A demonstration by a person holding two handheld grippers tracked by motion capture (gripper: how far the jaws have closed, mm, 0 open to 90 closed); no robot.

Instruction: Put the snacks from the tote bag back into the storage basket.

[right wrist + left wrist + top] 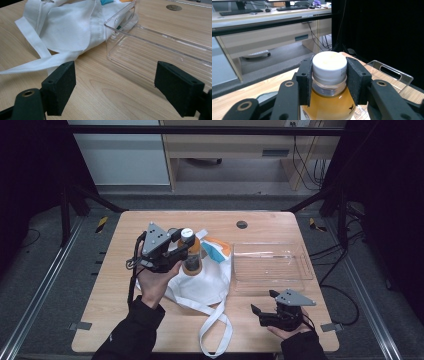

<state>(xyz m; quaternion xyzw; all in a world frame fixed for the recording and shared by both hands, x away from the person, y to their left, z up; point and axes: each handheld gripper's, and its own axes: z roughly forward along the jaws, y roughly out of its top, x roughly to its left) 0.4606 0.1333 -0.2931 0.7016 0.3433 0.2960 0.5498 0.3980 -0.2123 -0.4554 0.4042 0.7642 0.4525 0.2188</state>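
A bottle of amber drink (191, 255) with a white cap (329, 64) is held upright above a white cloth bag (202, 280). My left gripper (184, 244) is shut on the bottle, its black pads (305, 80) pressing both sides of the cap and neck. The bottle's lower part is hidden in the left gripper view. My right gripper (264, 304) rests low near the table's front right, jaws wide open with nothing between them. Its pads (60, 87) frame bare wood in front of a clear plastic tray (160, 52).
The clear tray (295, 275) lies right of the bag, on the wooden table (115, 290). The bag's long white straps (215, 330) trail toward the front edge. A round grommet (242, 224) sits at the table's back. Beyond the table stand a desk and cables.
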